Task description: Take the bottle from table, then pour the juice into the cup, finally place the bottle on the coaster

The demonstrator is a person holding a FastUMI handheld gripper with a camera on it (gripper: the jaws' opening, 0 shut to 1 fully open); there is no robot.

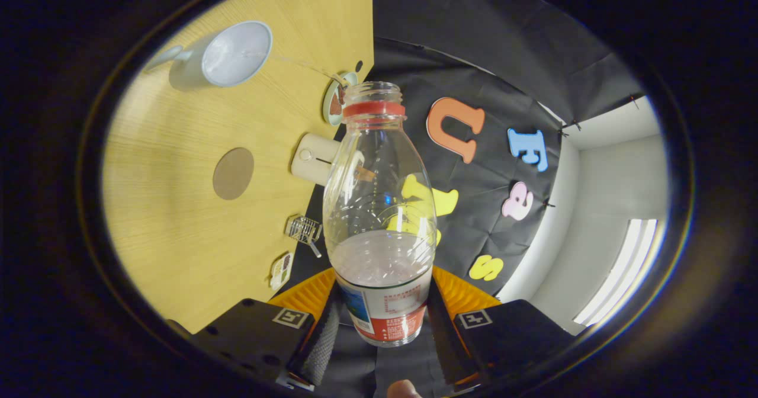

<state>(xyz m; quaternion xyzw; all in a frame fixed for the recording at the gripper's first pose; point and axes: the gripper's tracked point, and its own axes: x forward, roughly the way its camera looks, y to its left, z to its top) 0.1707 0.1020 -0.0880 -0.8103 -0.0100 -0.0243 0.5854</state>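
Jaws: the gripper is closed on the bottle, one finger pressed to each side of its labelled lower body.
Bottle: uncapped, with a red neck ring; it is held rolled sideways relative to the desk, and pale liquid is pooled in the lower part near the jaws.
Beyond the bottle: a pale boxy object and a small plate are seen by the desk's far edge.
Coaster: a round brown coaster is lying flat on the desk, well apart from the bottle.
Cup: a pale cup is standing farther off, past the coaster.
Stage: the pour is judged not yet begun.
Risk: liquid could be spilled on the desk if the bottle is tipped before its mouth is brought over the cup.
Risk: the smooth bottle could be let slip within the jaws while tilted.
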